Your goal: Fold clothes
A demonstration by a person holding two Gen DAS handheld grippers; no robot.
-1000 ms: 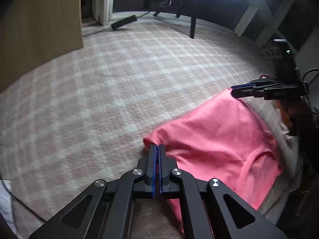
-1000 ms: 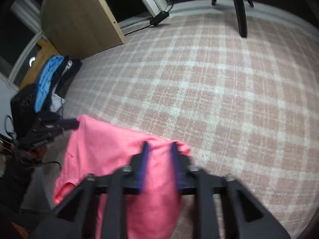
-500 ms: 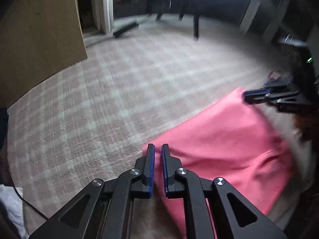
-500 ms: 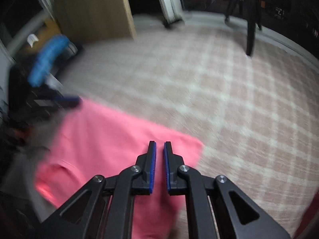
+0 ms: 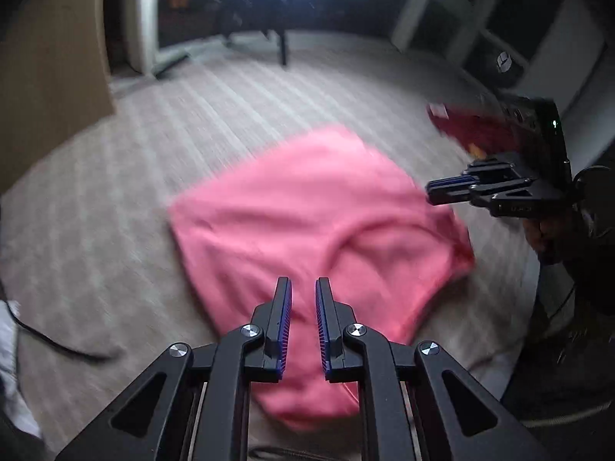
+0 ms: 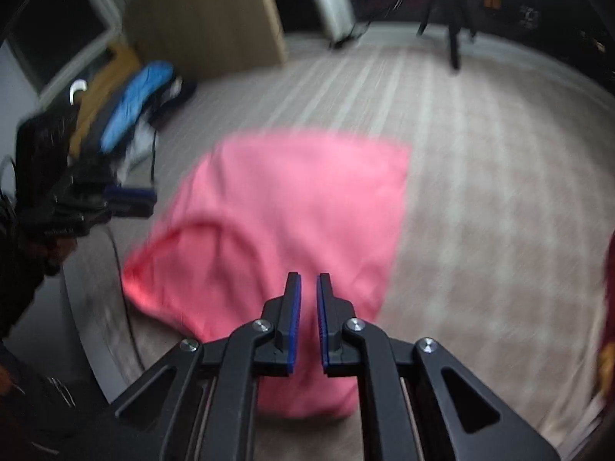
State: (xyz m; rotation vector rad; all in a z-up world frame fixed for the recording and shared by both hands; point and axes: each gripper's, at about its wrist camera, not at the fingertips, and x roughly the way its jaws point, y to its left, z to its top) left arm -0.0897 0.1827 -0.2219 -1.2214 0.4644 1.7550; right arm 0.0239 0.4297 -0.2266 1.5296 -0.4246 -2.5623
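Both grippers — left gripper (image 5: pixel 303 288), jaws just opening, and right gripper (image 6: pixel 308 284) — now hang released above my pink garment (image 5: pixel 307 223), dropped folded on the carpet (image 5: pixel 115 199); one fold down.

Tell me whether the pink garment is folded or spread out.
Folded: the pink fabric garment lies doubled on the checked carpet, a layer's curved edge showing on top.

Open checked carpet (image 6: pixel 480 176) surrounds the pink garment (image 6: pixel 292 207); clothes pile (image 6: pixel 134 111) flanks left.
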